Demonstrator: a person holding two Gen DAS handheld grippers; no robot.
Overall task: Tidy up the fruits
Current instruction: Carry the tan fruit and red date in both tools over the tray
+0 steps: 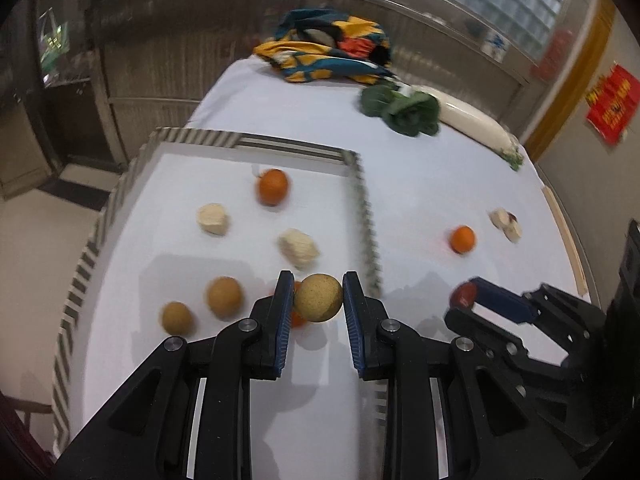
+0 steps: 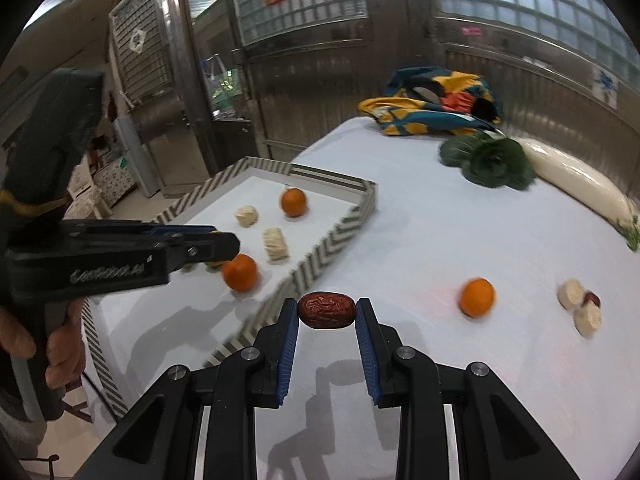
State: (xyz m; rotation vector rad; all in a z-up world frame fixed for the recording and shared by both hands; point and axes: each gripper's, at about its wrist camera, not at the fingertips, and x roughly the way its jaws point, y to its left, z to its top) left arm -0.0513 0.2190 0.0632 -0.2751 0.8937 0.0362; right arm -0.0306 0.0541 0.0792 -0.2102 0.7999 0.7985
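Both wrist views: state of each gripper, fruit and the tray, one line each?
left gripper: shut on tan round fruit, over tray
right gripper: shut on red date, beside tray
tray: holds oranges, tan fruits, pale pieces
orange: loose on tablecloth, outside tray
pale pieces: on cloth, outside tray

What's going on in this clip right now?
A person is sorting fruit with two handheld grippers. The left gripper is shut on a round tan longan above the striped tray, which already holds oranges, more longans and pale chunks. The right gripper is shut on a wrinkled red date over the white tablecloth. One orange and some pale pieces lie outside the tray.
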